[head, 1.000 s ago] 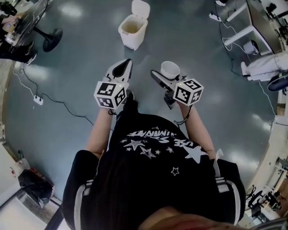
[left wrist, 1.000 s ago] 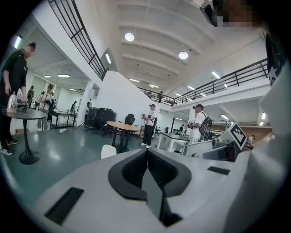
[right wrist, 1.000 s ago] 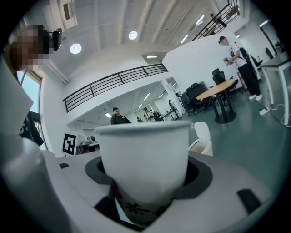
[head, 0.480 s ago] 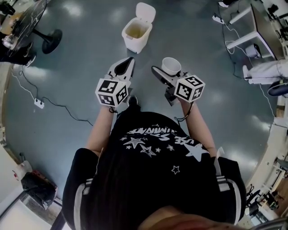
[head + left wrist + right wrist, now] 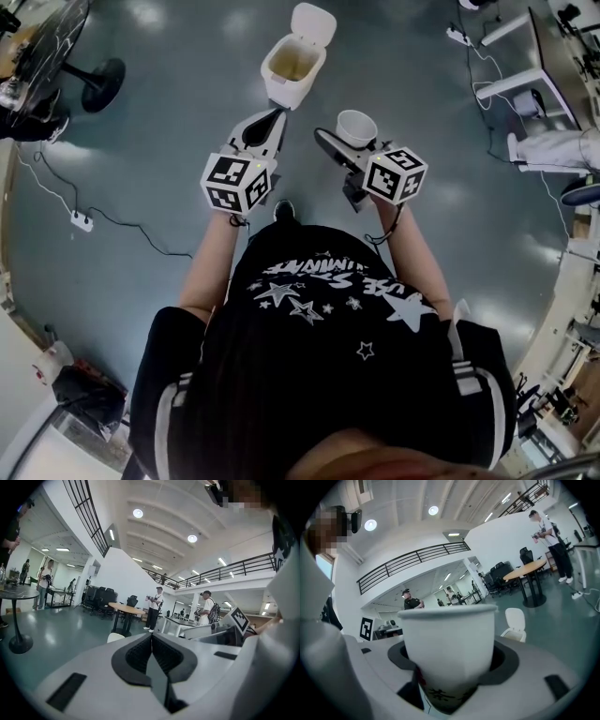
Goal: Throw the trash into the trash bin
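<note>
The white trash bin (image 5: 293, 67) stands on the grey floor ahead with its lid (image 5: 313, 23) flipped up; some rubbish lies inside. My right gripper (image 5: 347, 141) is shut on an upright white paper cup (image 5: 356, 128), held a short way right of and short of the bin. In the right gripper view the cup (image 5: 450, 648) fills the space between the jaws, and the bin (image 5: 514, 620) shows behind it. My left gripper (image 5: 276, 116) is shut with nothing in it, its tip just short of the bin's near wall. Its ribbed pads (image 5: 161, 656) meet.
A power strip (image 5: 80, 220) with cables lies on the floor at left. A round table base (image 5: 101, 80) stands at the far left, desk legs (image 5: 511, 80) and a person's legs (image 5: 553, 145) at the right. Several people stand far off by tables (image 5: 124, 611).
Both grippers have moved forward toward the bin, the cup still in the right one. The bin now lies much closer to the left gripper's tip.
</note>
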Demonstrator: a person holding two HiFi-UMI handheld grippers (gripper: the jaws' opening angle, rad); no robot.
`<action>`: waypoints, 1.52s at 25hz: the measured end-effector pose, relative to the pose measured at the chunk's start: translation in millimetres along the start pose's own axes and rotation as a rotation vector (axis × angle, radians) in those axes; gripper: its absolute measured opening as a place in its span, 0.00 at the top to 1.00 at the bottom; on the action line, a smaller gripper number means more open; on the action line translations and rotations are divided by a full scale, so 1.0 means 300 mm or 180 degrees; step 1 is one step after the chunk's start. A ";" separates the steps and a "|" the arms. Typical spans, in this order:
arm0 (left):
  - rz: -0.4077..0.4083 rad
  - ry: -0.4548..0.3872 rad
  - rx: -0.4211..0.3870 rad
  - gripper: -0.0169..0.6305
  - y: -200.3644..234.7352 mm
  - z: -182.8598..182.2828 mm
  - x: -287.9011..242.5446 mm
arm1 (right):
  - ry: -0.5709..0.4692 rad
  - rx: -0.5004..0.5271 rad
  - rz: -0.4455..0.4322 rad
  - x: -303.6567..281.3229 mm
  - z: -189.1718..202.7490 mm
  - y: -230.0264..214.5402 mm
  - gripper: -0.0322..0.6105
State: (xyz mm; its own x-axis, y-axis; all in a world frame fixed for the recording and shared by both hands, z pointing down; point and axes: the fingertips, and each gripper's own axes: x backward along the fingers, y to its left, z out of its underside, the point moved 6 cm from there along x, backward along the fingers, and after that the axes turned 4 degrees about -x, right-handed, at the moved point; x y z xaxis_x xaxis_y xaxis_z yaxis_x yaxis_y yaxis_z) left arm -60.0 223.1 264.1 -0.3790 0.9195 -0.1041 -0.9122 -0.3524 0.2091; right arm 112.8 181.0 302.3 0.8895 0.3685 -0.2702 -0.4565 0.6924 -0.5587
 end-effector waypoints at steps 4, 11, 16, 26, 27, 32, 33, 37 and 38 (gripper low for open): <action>0.0032 -0.0004 0.0082 0.95 0.106 -0.014 -0.006 | 0.0072 0.0053 0.0021 -0.113 -0.028 0.016 0.43; 0.0031 -0.0004 0.0099 0.95 0.204 -0.019 -0.044 | 0.0136 0.0148 0.0102 -0.197 -0.045 -0.010 0.43; -0.0015 0.0061 0.0092 0.95 0.225 -0.019 -0.085 | 0.0141 0.0093 0.0045 -0.236 -0.082 -0.059 0.43; -0.0309 0.0109 0.0053 0.95 0.351 -0.040 -0.234 | 0.0244 0.0094 -0.0241 -0.449 -0.193 -0.232 0.43; -0.0325 0.0131 0.0056 0.95 0.365 -0.042 -0.259 | 0.0245 0.0075 -0.0252 -0.470 -0.213 -0.254 0.43; -0.0372 0.0232 0.0110 0.95 0.423 -0.049 -0.388 | 0.0317 0.0022 -0.0284 -0.549 -0.302 -0.362 0.43; -0.0379 0.0238 0.0119 0.95 0.433 -0.054 -0.418 | 0.0333 0.0020 -0.0279 -0.562 -0.321 -0.387 0.43; -0.0412 0.0276 0.0146 0.95 0.473 -0.067 -0.526 | 0.0357 0.0018 -0.0274 -0.608 -0.394 -0.475 0.43; -0.0434 0.0295 0.0165 0.95 0.483 -0.066 -0.550 | 0.0368 0.0023 -0.0282 -0.618 -0.408 -0.495 0.43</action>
State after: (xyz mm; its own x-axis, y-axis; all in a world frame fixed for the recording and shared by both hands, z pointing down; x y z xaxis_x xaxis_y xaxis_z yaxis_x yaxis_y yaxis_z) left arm -132.7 17.0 292.3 -0.2674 0.9373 -0.2237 -0.9478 -0.2139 0.2367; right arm 18.0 -66.1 339.5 0.9223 0.2320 -0.3090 -0.3759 0.7236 -0.5788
